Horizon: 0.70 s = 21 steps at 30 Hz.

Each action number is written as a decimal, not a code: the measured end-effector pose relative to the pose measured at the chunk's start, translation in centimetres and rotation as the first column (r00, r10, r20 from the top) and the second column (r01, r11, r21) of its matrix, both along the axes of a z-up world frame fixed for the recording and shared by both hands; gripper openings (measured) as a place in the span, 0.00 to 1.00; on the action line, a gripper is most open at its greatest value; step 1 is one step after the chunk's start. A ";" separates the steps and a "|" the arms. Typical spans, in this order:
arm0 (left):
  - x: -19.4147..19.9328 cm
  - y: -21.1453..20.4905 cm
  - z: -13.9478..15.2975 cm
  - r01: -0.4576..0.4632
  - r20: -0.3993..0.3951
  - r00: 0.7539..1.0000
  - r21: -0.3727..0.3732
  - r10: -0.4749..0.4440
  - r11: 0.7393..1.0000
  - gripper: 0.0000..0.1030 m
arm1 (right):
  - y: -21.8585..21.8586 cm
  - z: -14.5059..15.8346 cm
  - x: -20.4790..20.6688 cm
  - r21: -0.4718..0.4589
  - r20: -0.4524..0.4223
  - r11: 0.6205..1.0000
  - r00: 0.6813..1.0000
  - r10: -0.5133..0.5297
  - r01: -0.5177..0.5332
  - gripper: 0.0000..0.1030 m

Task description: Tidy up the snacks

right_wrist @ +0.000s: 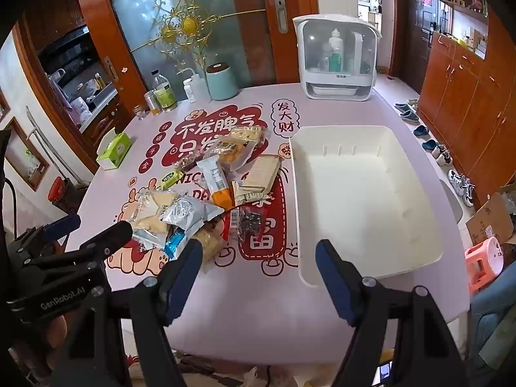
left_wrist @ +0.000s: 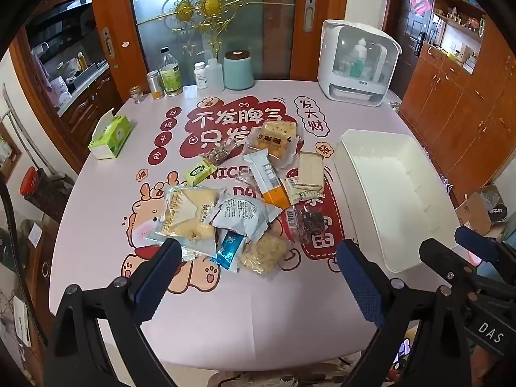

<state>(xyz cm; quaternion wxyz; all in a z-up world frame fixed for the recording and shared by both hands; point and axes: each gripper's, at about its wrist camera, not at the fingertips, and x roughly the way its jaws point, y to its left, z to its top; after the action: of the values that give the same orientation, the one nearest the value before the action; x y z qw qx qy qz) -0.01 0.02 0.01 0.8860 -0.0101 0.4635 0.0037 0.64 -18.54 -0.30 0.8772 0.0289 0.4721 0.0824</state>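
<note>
Your left gripper (left_wrist: 258,258) hangs wide open and empty; your right gripper (right_wrist: 258,258) is partly open, also empty. The snack pile (left_wrist: 238,193) lies just left of the white bin (right_wrist: 361,200).

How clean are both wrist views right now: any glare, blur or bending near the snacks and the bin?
Left wrist: snacks sharp, evenly lit; table edge bows, corners go black. Right wrist: same bowing; white bin floor washed out bright.
</note>
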 end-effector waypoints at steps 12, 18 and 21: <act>-0.6 -0.1 -0.3 0.009 -0.018 1.000 -0.005 -0.009 1.000 0.94 | -1.0 -0.7 0.0 0.007 0.007 1.000 1.000 -0.001 0.001 0.72; -0.4 -1.0 -0.2 0.010 -0.025 1.000 -0.007 -0.010 1.000 0.94 | -0.9 -0.1 -0.2 0.013 0.009 1.000 1.000 0.001 -0.001 0.72; -0.5 -1.0 -0.2 0.010 -0.025 1.000 -0.009 -0.011 1.000 0.94 | -1.0 -0.2 -0.2 0.017 0.009 1.000 1.000 0.000 0.000 0.72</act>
<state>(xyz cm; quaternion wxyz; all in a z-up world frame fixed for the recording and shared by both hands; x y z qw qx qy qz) -0.54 -0.97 -0.18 0.8801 -0.0118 0.4746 -0.0030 0.44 -19.54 -0.49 0.8791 0.0358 0.4674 0.0864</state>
